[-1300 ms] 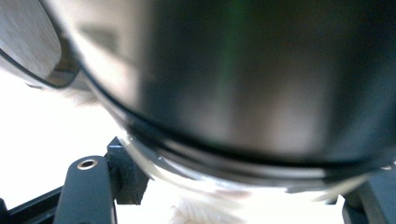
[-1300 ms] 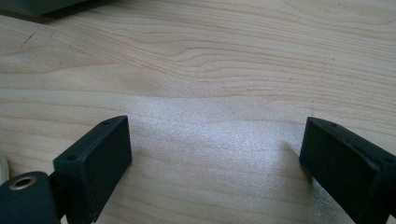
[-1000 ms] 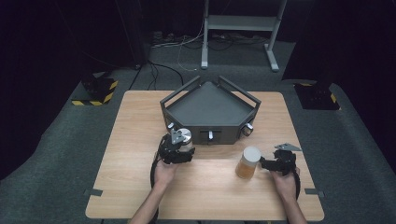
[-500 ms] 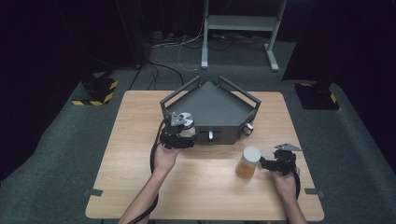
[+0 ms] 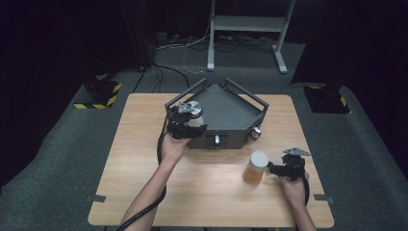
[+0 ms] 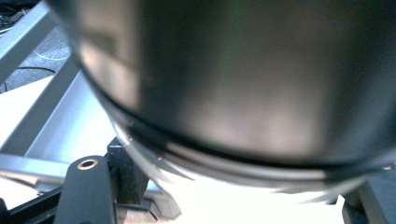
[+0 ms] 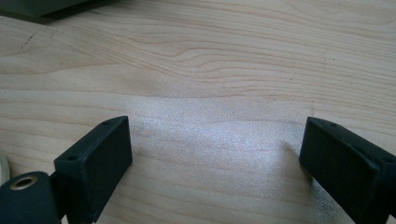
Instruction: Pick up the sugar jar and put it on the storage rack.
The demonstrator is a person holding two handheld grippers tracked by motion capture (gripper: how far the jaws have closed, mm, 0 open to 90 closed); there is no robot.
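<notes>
Near edge of the wooden table (image 5: pixel 144 192): both forearms come in from below. Right hand (image 5: pixel 292 185) rests on the tabletop at near right, holding the right gripper (image 5: pixel 275 169) low and level, pointing left. In the right gripper view its jaws stand wide apart over bare wood grain, nothing between them. Just left of that gripper, near but apart from it, a jar (image 5: pixel 255 167) with amber contents and a white lid stands upright on the table. Farther in, the left hand (image 5: pixel 172 147) is raised at centre-left, carrying the left gripper (image 5: pixel 190 126) at the near-left corner of the dark metal tray (image 5: pixel 226 103). A round metal container (image 5: pixel 192 111) with a shiny top sits in that gripper; in the left gripper view its dark, blurred wall (image 6: pixel 233 84) is pressed close between the jaws, so the gripper is clamped on it, held over the tray's left rail. Tray is angular, with raised rails and small knobs on its near face. Beyond the table: grey floor, cables, a metal stand's legs (image 5: pixel 245 33), yellow-black striped blocks (image 5: pixel 98 91) at far left.
</notes>
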